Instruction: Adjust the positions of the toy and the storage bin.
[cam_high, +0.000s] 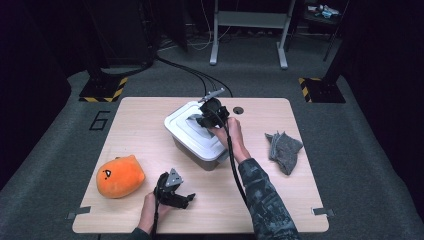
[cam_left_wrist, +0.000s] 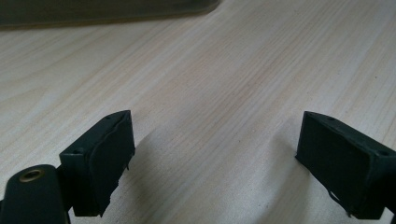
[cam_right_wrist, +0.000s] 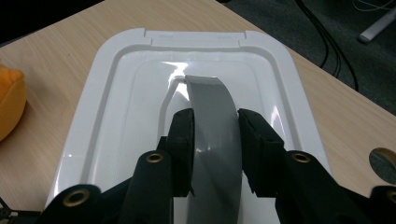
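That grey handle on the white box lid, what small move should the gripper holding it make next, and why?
Probably a short, straight lift. The right gripper has its jaws closed on the grey handle, and the white lid sits flat on its box. The left gripper rests open on the table, away from the box, so go gently in case the box rises too.

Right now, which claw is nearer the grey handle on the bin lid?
Right. The right claw is clamped on the grey handle atop the white lid. The left claw sits open over bare table near the front edge, beside the orange plush.
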